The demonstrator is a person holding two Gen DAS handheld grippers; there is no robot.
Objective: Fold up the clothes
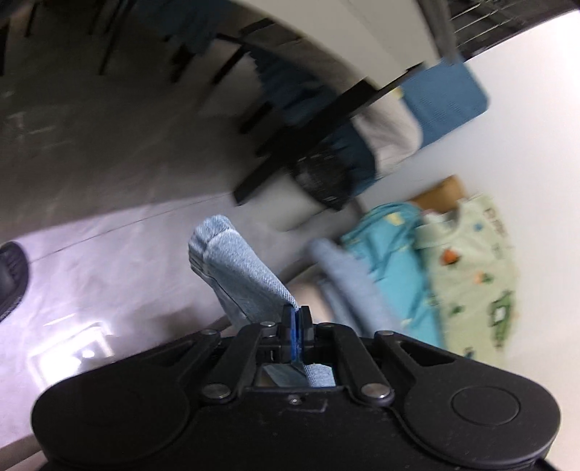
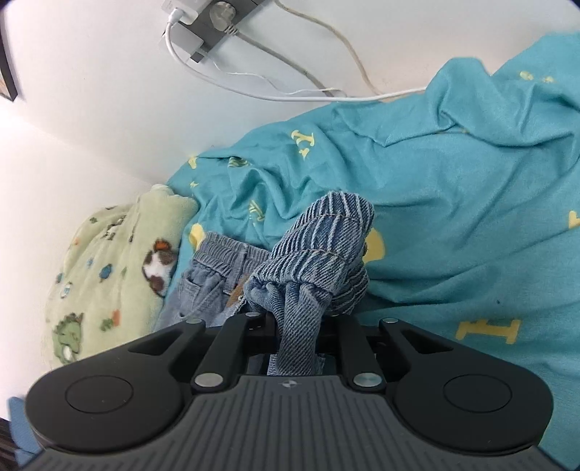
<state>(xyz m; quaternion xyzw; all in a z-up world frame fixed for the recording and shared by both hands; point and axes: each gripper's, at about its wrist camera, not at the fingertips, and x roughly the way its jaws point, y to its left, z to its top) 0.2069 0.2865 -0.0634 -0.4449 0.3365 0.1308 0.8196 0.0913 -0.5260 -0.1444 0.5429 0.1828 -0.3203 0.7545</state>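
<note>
1. While both tongs pinch the jeans, the fold has not been made yet, I think.
2. Left tongs (image 1: 298, 319) are shut tight on a pale leg end (image 1: 232, 268) of the jeans. The cloth sticks up past the tips and a bit pokes out behind the pads.
3. That view is blurry, w/ floor (image 1: 108, 253) under the leg end, so this part hangs out past the table edge.
4. Right tongs (image 2: 299, 319) are nearly shut on a bunched cuff (image 2: 319, 246), w/ darker striped denim. A thick wad sits between the pads, prob. why they can't close all the way.
5. The rest of the jeans (image 2: 214, 268), waist band and a pocket, lies on the teal cloth (image 2: 453, 181), just beside a green fleece (image 2: 119, 261) w/ animal prints.
6. Why hold two ends? I guess so the legs can be pulled flat and laid one on the other.
7. A plug strip (image 2: 214, 21) and cables (image 2: 326, 90) sit on the white table (image 2: 72, 108) behind the teal cloth, well apart from the jeans. Swinging cloth could snag them, so keep low.
</note>
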